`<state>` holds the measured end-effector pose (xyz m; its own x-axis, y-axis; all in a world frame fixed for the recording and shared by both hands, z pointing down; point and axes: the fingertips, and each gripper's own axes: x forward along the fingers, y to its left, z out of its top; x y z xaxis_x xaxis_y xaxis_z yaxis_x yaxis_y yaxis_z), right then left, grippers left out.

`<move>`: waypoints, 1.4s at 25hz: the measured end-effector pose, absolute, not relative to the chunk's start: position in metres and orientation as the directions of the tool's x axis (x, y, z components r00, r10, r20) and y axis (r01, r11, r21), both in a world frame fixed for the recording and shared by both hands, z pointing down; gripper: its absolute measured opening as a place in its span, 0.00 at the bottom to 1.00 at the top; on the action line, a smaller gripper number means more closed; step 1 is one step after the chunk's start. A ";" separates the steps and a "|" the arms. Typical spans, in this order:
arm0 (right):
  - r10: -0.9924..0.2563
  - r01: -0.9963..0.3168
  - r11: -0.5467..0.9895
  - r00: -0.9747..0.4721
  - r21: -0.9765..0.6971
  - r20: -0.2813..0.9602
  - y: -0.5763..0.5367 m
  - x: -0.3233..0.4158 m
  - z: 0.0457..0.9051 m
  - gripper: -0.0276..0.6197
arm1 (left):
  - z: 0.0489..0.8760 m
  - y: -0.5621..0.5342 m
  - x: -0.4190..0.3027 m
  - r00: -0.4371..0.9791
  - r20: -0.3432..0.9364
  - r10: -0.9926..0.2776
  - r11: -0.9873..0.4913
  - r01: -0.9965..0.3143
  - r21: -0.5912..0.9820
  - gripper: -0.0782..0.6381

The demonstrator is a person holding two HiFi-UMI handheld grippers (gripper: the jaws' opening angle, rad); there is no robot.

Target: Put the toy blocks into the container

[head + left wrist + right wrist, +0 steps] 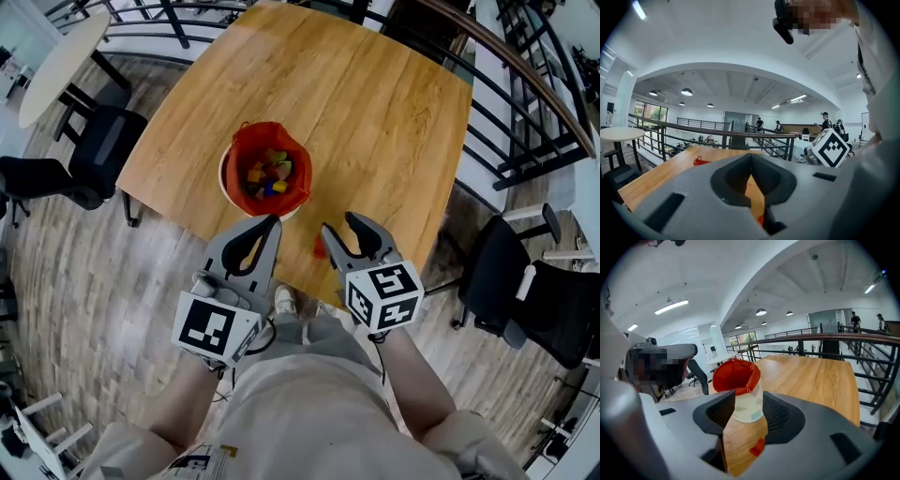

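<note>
A white container (265, 171) lined with a red bag stands on the wooden table (375, 122) and holds several coloured blocks (270, 175). One small red block (320, 248) lies on the table near its front edge, just beside my right gripper's left finger. My right gripper (343, 227) is open above that edge with nothing between its jaws. In the right gripper view (745, 427) the gap frames the container (743, 390) and the red block (757, 446). My left gripper (272, 221) hovers to the left of the block, its tips together and empty (751, 161).
Black office chairs stand left (98, 155) and right (525, 286) of the table. A metal railing (530, 112) runs along the far right side, and a white round table (56, 61) is at the far left. The person's legs are below the grippers.
</note>
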<state>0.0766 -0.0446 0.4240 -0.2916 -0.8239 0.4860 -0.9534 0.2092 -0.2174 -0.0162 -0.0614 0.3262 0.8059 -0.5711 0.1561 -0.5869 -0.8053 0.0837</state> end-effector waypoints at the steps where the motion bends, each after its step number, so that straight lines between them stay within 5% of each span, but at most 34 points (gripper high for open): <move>1: -0.818 -0.954 0.204 -0.288 -0.218 0.497 -0.046 0.077 0.432 0.31 | 0.333 -0.063 -0.016 0.805 0.167 -0.569 -0.805 -0.587 0.089 0.13; 35: -0.561 -0.967 0.065 -0.239 -0.246 0.792 -0.037 0.076 0.645 0.34 | 0.515 -0.052 0.000 0.813 0.454 -0.364 -0.823 -0.509 0.252 0.13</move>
